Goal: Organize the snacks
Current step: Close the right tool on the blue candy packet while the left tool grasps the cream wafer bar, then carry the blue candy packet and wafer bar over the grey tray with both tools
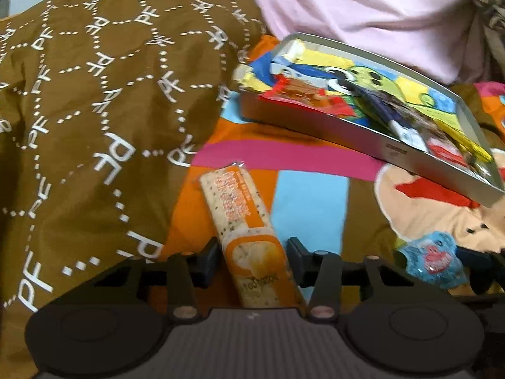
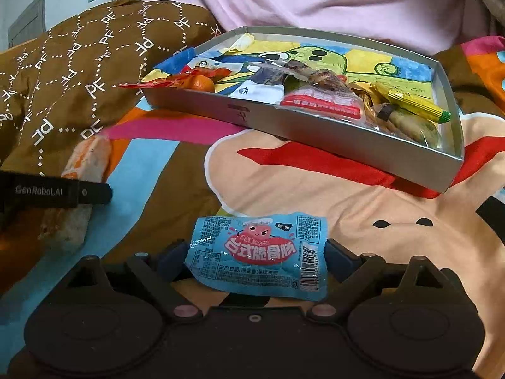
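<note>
Orange-and-white bar (image 1: 249,237), blue packet (image 2: 257,255), brown dotted-lattice blanket (image 1: 79,110)

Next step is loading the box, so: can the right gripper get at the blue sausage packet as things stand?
Probably yes. The blue sausage packet lies flat on the bedspread, already between the open fingers of the right gripper, nothing covering it. The left gripper is off to the side.

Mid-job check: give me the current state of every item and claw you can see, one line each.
Orange snack bar: lying on the bedspread, between the left claw's fingers.
Left claw: fingers close to the bar; contact unclear.
Blue sausage packet: sealed, lying between the right claw's fingers.
Right claw: open wide, not gripping yet.
Grey tray: open-topped, tilted on the bedspread, holding several snacks.
Bedspread: rumpled.
</note>
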Demonstrator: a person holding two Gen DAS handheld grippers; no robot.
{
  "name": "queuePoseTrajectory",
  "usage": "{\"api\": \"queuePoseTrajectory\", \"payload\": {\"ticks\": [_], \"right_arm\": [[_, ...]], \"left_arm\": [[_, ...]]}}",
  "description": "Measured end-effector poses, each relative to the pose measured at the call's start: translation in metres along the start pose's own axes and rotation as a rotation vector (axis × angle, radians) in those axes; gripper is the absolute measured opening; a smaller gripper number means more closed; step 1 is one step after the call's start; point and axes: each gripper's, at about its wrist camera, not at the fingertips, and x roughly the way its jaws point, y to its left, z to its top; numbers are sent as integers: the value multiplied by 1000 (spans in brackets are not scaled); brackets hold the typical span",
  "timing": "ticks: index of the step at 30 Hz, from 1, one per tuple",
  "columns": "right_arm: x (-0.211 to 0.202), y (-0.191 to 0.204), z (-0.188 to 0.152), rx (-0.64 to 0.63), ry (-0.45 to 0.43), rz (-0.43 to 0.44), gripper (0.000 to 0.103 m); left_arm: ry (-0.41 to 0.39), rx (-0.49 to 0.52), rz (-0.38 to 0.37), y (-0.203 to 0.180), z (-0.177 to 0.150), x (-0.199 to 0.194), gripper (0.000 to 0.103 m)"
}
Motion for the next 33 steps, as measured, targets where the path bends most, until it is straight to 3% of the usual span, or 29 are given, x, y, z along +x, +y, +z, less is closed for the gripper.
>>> {"api": "queuePoseTrajectory", "payload": {"ticks": [6, 15, 18, 33], "right_arm": [[-2, 2, -1, -19, -7, -1, 91], [8, 8, -2, -33, 16, -24, 98], [8, 9, -3, -24, 7, -47, 91], [3, 19, -4, -42, 3, -100, 86]], "left_arm": [[13, 56, -75, -12, -8, -4, 41], [9, 87, -63, -17, -13, -2, 41], [-2, 99, -58, -18, -16, -3, 41], [-3, 106, -98, -28, -24, -10, 36]]}}
